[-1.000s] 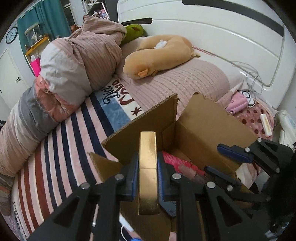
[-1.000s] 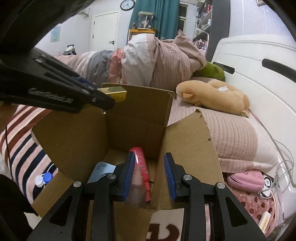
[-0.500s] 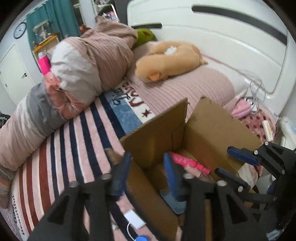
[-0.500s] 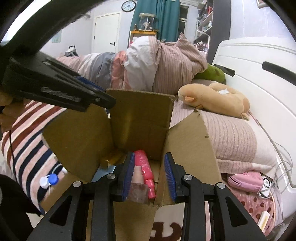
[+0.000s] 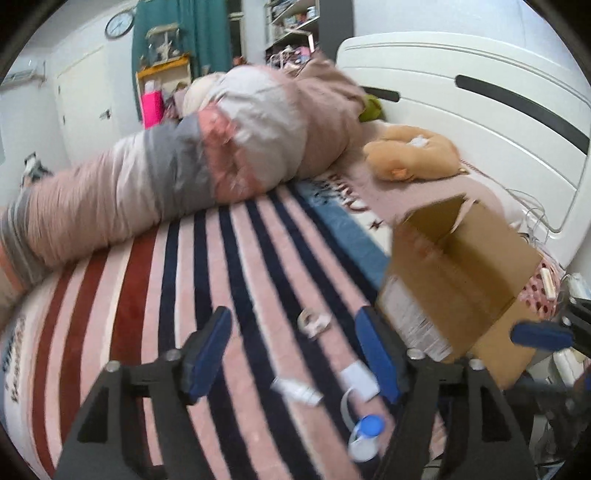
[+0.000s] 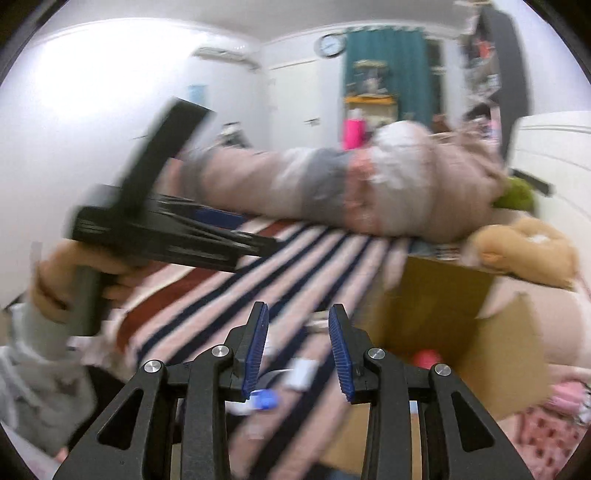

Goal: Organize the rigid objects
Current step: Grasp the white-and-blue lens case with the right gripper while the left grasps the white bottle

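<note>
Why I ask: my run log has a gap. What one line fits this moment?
left gripper: fingers just opening, empty, above striped blanket | right gripper: open, empty | cardboard box: pink item inside

A striped bed (image 5: 258,258) fills the room; white walls (image 6: 92,92), teal curtain (image 5: 207,33), wall clock (image 5: 119,23), perhaps shelving (image 5: 291,14) behind.

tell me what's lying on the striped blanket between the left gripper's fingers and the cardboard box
In the left wrist view, small white items lie on the striped blanket there: a tape-like roll and a flat white piece beside the cardboard box. The left gripper is open and empty.
</note>
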The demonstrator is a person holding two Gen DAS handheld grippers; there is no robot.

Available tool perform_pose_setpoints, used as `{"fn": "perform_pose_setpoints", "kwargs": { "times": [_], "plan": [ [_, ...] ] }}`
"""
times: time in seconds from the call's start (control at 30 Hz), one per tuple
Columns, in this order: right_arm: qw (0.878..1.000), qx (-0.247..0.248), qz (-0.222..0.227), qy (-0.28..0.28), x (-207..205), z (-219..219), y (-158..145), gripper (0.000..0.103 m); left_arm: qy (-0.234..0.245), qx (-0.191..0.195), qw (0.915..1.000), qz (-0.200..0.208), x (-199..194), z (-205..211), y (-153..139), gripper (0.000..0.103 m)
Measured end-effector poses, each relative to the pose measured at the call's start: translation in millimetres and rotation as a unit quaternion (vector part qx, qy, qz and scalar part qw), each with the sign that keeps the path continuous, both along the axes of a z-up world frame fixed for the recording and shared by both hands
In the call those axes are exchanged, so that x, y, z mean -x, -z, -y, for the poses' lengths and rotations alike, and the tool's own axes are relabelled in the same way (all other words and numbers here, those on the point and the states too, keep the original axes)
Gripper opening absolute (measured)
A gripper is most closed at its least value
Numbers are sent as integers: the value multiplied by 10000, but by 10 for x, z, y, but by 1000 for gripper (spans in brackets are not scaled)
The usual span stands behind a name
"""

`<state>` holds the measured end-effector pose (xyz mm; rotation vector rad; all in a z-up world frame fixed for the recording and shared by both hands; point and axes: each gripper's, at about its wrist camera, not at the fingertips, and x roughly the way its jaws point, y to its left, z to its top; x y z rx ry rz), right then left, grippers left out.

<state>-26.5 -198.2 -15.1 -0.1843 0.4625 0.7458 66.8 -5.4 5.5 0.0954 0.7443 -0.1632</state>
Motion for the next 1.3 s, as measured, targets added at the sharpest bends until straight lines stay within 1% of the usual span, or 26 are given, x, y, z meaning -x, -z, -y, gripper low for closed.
{"fn": "perform_pose_setpoints", "kwargs": {
  "times": [0.03,0.07,0.1,0.17,0.23,0.3,0.37,0.4,0.5,0.53,0.63,0.7,0.73,0.77,0.8,0.9,1.07,1.13,1.17,1.3],
  "plan": [
    [9999,30,-75,-104,27,-101,52,35,-15,42,10000,-23,12,-112,125,75],
    [9998,60,-122,-154,44,-166,96,42,-8,66,10000,-53,11,-184,214,76],
    [9995,136,-184,-213,65,-272,178,46,12,91,9999,-95,-4,-236,311,77],
    [9987,296,-300,-295,87,-427,337,48,76,158,9996,-203,-36,-338,536,77],
    [9971,415,-460,-443,88,-554,517,52,135,211,9992,-320,-89,-404,728,78],
    [9943,420,-659,-726,74,-644,744,67,182,254,9986,-434,-153,-451,943,78],
    [9929,539,-761,-741,45,-694,920,70,218,257,9979,-554,-202,-441,1128,78],
    [9918,667,-827,-714,9,-726,1062,71,247,280,9975,-601,-231,-443,1210,78],
    [9893,877,-959,-662,-93,-744,1339,71,314,419,9949,-862,-328,-437,1461,78],
    [9889,926,-961,-650,-117,-732,1386,72,344,439,9940,-944,-353,-421,1517,78],
    [9881,1095,-935,-537,-225,-719,1568,72,540,689,9914,-976,-357,-393,1574,78],
    [9887,1057,-937,-500,-264,-689,1645,72,648,761,9899,-1001,-354,-357,1583,78],
    [9888,1018,-960,-523,-278,-679,1656,72,700,798,9891,-1021,-354,-338,1593,78],
    [9887,985,-979,-557,-291,-676,1678,68,752,834,9881,-1051,-353,-318,1606,78],
    [9893,973,-942,-544,-296,-673,1694,59,782,837,9878,-1055,-344,-295,1614,78],
    [9902,893,-944,-510,-316,-662,1716,59,866,796,9876,-1042,-343,-230,1636,78],
    [9913,763,-970,-449,-315,-638,1709,59,866,721,9886,-995,-372,-167,1677,78],
    [9916,772,-948,-417,-315,-634,1705,59,881,698,9888,-986,-361,-152,1693,70],
    [9917,764,-948,-401,-312,-625,1701,59,878,661,9892,-967,-356,-142,1703,59],
    [9924,711,-946,-351,-319,-601,1674,59,854,625,9905,-876,-320,-153,1696,59]
  ]
}}
